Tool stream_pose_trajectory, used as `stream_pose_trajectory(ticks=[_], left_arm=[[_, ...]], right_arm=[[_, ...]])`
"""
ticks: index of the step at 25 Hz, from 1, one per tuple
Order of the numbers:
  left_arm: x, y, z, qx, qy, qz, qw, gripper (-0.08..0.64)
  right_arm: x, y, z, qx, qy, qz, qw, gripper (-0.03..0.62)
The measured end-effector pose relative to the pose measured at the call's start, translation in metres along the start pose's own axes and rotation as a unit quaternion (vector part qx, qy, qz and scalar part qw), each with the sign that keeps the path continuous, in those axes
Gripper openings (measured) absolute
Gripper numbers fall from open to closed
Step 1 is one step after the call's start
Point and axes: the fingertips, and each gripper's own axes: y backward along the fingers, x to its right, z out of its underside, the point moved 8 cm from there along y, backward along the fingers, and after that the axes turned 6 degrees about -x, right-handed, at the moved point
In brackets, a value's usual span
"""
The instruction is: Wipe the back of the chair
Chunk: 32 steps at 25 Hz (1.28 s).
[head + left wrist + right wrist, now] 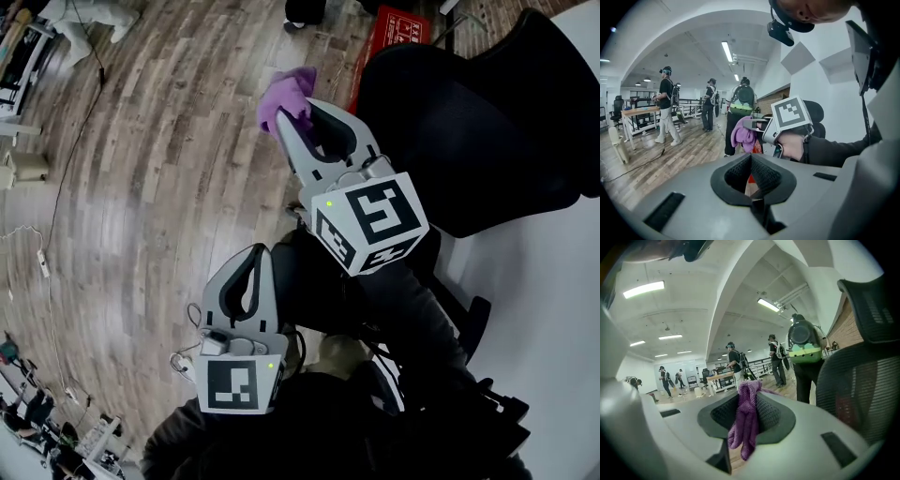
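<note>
My right gripper (298, 111) (750, 399) is shut on a purple cloth (284, 91) (746, 423), which hangs bunched from its tips. It is held in the air just left of the black mesh chair back (469, 131) (862, 380), apart from it. The left gripper view shows the cloth (743, 133) and the hand holding the right gripper ahead. My left gripper (261, 251) (751, 164) is lower and nearer to me, shut with nothing in it, away from the chair.
A red box (398, 33) lies on the wood floor behind the chair. A white wall (553, 281) runs along the right. A person with a green backpack (804, 343) stands close ahead; others and a desk (640, 112) are farther off. A cable (70, 159) crosses the floor.
</note>
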Motion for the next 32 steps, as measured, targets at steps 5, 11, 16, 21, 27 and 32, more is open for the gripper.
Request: stream_pose_trajectory(ticks=[5,11,16,21,27,32], left_arm=[[0.022,-0.007,0.004,-0.006,-0.011,0.015,0.9998,0.006],[0.046,-0.017,0.003,-0.007,-0.041,0.026,0.9988,0.006],[0.058,-0.026,0.003,-0.014,-0.038,0.035,0.9986,0.006],[0.077,-0.034,0.011,-0.031,-0.048,0.047,0.9973,0.006],[0.096,-0.041,0.021,-0.054,-0.06,0.057,0.9951,0.006],[0.112,-0.048,0.026,-0.059,-0.072,0.078,0.9926,0.006]], right_arm=[[0.007,0.016,0.012,-0.008,-0.007,-0.007,1.0,0.089],[0.019,0.033,0.024,-0.013,-0.018,-0.017,1.0,0.089],[0.024,0.037,0.037,-0.028,-0.027,-0.028,0.999,0.089],[0.044,0.051,0.057,-0.041,-0.045,-0.017,0.998,0.089],[0.074,0.073,0.078,-0.043,-0.046,0.03,0.998,0.089],[0.103,0.1,0.084,-0.036,-0.041,0.089,0.995,0.089]])
